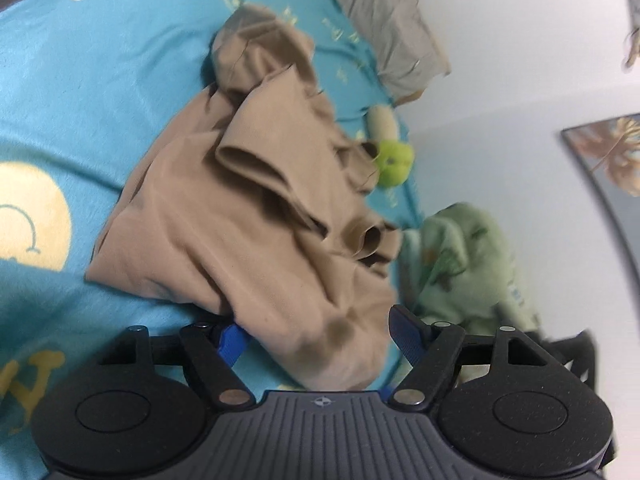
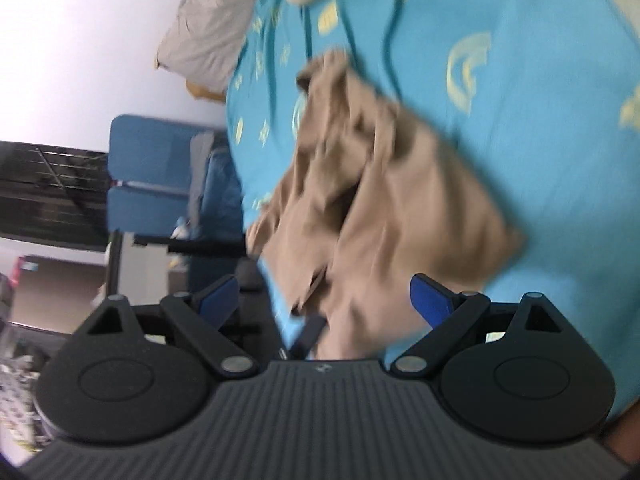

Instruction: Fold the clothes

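A crumpled tan knit garment (image 1: 248,216) lies bunched on the turquoise patterned bedsheet (image 1: 80,100), not yet spread for folding. The left tongs (image 1: 320,332) gape around its near edge, pinching nothing; the right tongs (image 2: 324,304) likewise stand spread at its near corner.

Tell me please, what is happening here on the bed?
A person holds a claw in each hand over a crumpled tan garment lying on a blue bedsheet. The left claw and the right claw both stand open with the near edge of the cloth between their fingers, gripping nothing. The folding has not visibly begun.
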